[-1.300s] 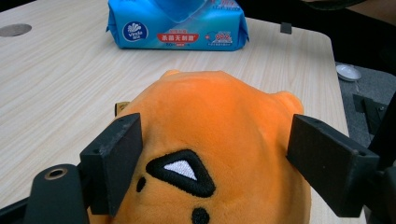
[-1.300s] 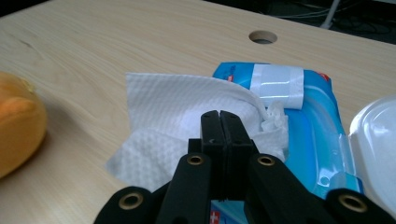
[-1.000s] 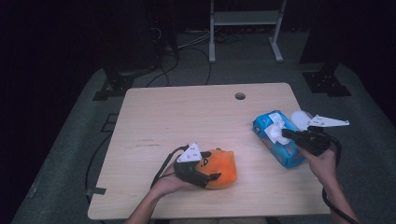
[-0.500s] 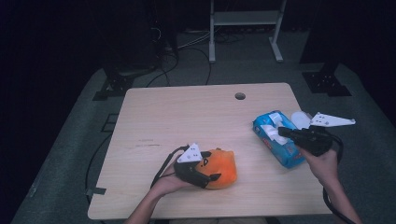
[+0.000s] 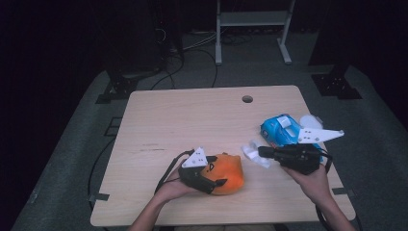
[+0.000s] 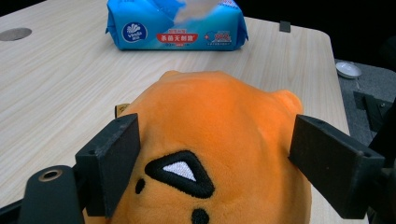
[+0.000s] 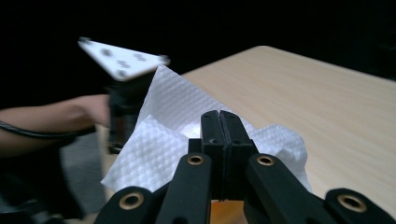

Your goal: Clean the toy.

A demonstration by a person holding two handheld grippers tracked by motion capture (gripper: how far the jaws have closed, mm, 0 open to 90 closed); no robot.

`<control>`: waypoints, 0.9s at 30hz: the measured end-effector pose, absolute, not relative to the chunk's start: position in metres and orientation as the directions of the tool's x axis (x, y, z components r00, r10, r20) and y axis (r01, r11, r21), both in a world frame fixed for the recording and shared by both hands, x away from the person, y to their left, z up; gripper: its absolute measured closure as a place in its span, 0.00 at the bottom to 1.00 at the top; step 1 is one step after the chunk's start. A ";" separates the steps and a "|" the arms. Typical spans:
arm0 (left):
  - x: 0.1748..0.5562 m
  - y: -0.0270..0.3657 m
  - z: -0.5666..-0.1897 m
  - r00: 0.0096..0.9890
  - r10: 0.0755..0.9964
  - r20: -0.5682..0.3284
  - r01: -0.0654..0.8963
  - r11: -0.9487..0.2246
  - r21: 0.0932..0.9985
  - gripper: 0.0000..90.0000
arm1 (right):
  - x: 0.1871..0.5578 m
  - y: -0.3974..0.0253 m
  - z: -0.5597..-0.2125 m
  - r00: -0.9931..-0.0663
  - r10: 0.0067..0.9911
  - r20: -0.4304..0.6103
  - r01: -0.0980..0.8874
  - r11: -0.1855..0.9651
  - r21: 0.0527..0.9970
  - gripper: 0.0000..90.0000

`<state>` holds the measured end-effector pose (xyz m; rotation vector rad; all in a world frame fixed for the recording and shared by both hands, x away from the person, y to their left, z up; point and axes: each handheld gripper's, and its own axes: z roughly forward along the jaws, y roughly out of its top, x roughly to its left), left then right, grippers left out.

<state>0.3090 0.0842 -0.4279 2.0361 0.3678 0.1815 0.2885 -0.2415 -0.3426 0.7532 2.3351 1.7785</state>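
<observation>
White, dimpled tissue [image 7: 163, 135] hangs crumpled from the right gripper's [image 5: 262, 153] tightly closed jaws, just left of the blue pack [image 5: 284, 131]; the left gripper [image 6: 219, 163] straddles the orange plush toy [image 6: 215, 154], jaws pressed against its sides.

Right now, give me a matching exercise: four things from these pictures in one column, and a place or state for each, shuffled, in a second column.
1. orange plush toy
2. white wipe
3. blue wipes pack
4. round hole

A. pinched in the shut right gripper
B. near the table's far edge
C. between the left gripper's two jaws
D. lying on the table's right side

Pairs: 1-C, 2-A, 3-D, 4-B
</observation>
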 end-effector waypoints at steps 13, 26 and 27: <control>0.309 0.084 -0.429 0.944 0.329 -0.024 0.175 -0.438 0.882 0.18 | 0.294 -0.194 -0.362 -0.909 0.315 0.273 0.359 0.257 0.897 0.99; 0.310 0.084 -0.430 0.944 0.330 -0.020 0.174 -0.446 0.878 0.18 | 0.315 -0.176 -0.401 -0.888 0.445 0.118 0.318 0.408 0.856 0.82; 0.309 0.084 -0.430 0.946 0.325 -0.017 0.170 -0.448 0.878 0.18 | 0.316 -0.175 -0.402 -0.887 0.446 0.120 0.322 0.410 0.853 0.80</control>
